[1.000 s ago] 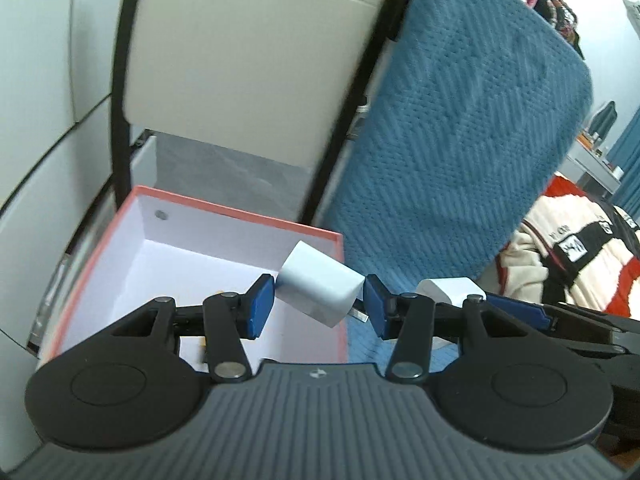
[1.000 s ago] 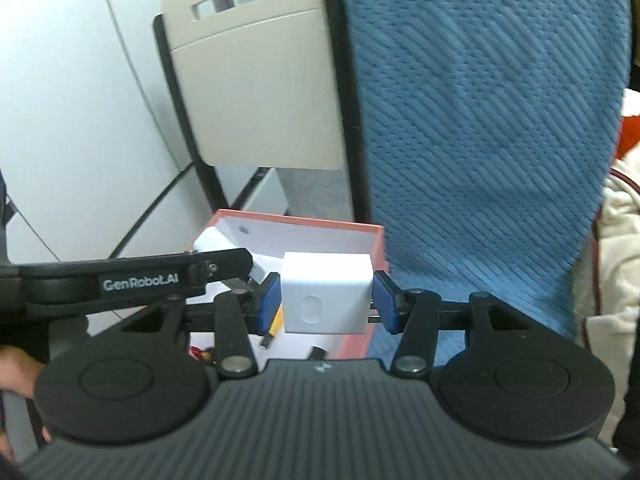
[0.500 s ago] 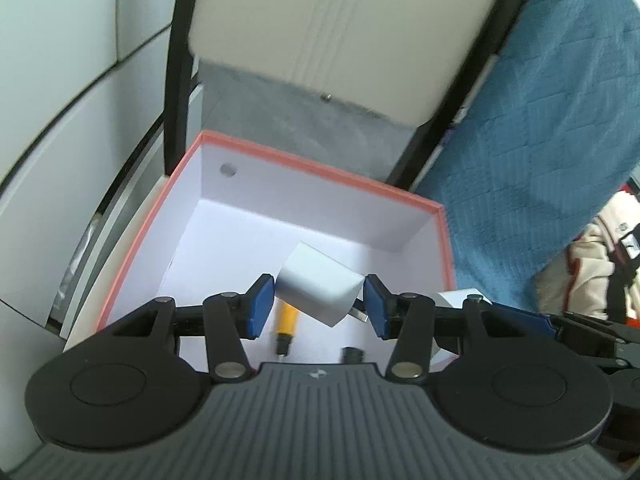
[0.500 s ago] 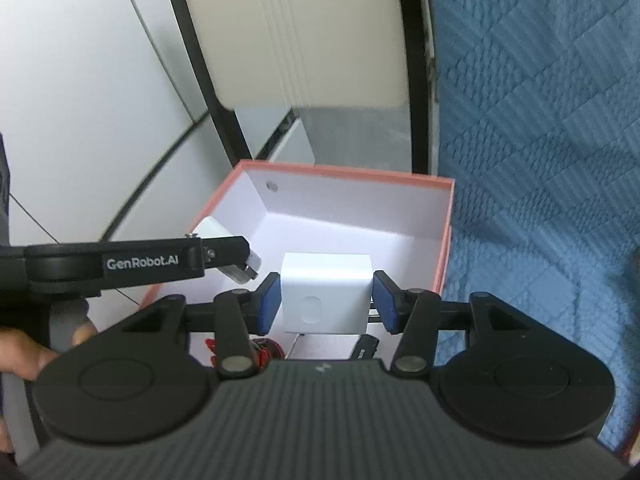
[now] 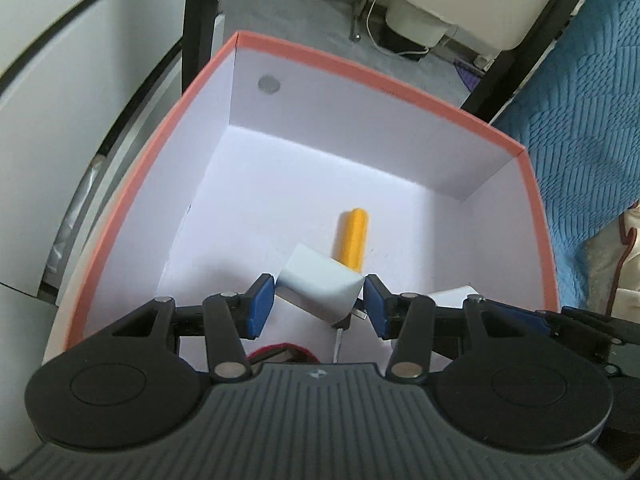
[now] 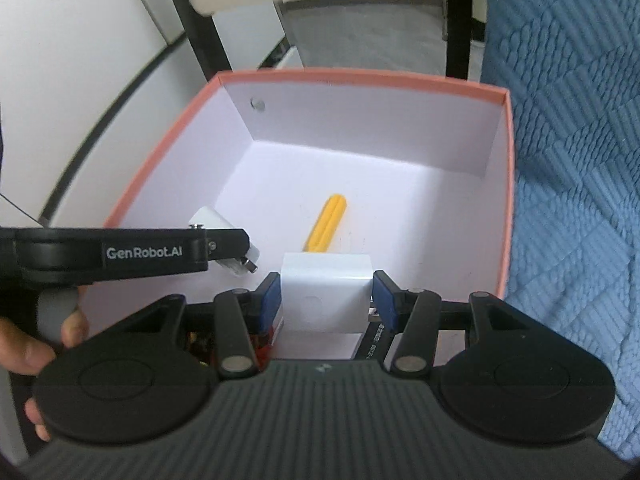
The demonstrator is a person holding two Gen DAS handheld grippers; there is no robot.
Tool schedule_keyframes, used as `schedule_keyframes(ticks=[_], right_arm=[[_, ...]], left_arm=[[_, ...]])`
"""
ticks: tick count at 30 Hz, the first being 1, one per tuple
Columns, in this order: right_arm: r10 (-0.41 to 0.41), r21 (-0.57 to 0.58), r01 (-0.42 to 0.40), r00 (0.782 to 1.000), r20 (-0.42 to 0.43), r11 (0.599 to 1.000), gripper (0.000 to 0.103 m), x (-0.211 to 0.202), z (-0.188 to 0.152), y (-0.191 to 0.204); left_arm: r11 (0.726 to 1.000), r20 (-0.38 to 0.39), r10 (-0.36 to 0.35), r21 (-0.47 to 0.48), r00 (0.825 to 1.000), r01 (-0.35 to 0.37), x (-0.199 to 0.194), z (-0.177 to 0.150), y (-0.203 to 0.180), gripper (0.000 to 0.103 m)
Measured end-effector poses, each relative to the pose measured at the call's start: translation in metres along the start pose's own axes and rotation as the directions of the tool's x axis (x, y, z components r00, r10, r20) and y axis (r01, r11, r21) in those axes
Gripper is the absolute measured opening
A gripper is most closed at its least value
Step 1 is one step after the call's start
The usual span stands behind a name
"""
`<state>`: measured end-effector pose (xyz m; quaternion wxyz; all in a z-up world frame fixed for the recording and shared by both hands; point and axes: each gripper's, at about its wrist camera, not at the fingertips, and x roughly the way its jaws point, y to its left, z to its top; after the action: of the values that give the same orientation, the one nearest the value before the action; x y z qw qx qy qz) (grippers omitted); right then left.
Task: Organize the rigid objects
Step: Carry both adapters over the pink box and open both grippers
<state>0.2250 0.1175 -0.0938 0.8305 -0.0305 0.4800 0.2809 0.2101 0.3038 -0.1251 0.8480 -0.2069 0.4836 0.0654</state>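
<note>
My left gripper point(image 5: 320, 306) is shut on a white charger block point(image 5: 320, 290), held tilted between the blue pads, low over the floor of an orange-rimmed white box point(image 5: 360, 66). In the right wrist view my right gripper point(image 6: 326, 300) is shut on a second white charger block point(image 6: 324, 292), held square, also inside the box point(image 6: 360, 78). The left gripper point(image 6: 232, 248) shows there from the side with its charger point(image 6: 208, 218), prongs down. A yellow-handled tool point(image 5: 352, 240) point(image 6: 328, 224) lies on the box floor just beyond both blocks.
A red item point(image 5: 280, 350) and a black item point(image 6: 376, 340) lie in the box near its front, mostly hidden. A blue quilted cloth point(image 6: 580, 160) borders the box on the right. Black chair legs point(image 5: 200, 20) stand behind it. A hand point(image 6: 24, 344) holds the left gripper.
Both grippers have come down and forward with their chargers, from in front of the chair back to inside the box. The yellow tool has come into view. The grips are unchanged.
</note>
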Motion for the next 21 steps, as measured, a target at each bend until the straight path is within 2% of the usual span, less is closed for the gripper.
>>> schedule_keyframes(ticks=[5,9,12,16,21], right_arm=[[-0.018,0.01,0.018,0.999,-0.034,1.0,0.053,0.013,-0.003,-0.002],[0.007,0.058,-0.004,0.999,-0.047,0.998,0.053,0.016,-0.002,-0.012],[0.008,0.044,-0.005,0.999,-0.051,0.999,0.054,0.013,-0.001,-0.012],[0.03,0.043,-0.029,0.999,-0.031,0.999,0.06,0.003,0.006,-0.009],[0.041,0.037,-0.041,0.999,0.021,0.998,0.061,-0.024,0.011,-0.007]], left_arm=[[1.0,-0.017,-0.006,-0.003,1.0,0.006,0.007,-0.001,0.003,0.055],[1.0,-0.019,-0.016,0.017,1.0,0.017,0.006,-0.001,-0.002,0.056],[0.999,-0.007,-0.006,0.033,1.0,0.006,0.001,0.002,-0.006,0.056],[0.999,0.024,-0.009,0.035,1.0,0.008,-0.017,0.004,-0.009,0.056],[0.999,0.075,-0.009,0.048,0.997,0.006,-0.048,0.004,-0.017,0.056]])
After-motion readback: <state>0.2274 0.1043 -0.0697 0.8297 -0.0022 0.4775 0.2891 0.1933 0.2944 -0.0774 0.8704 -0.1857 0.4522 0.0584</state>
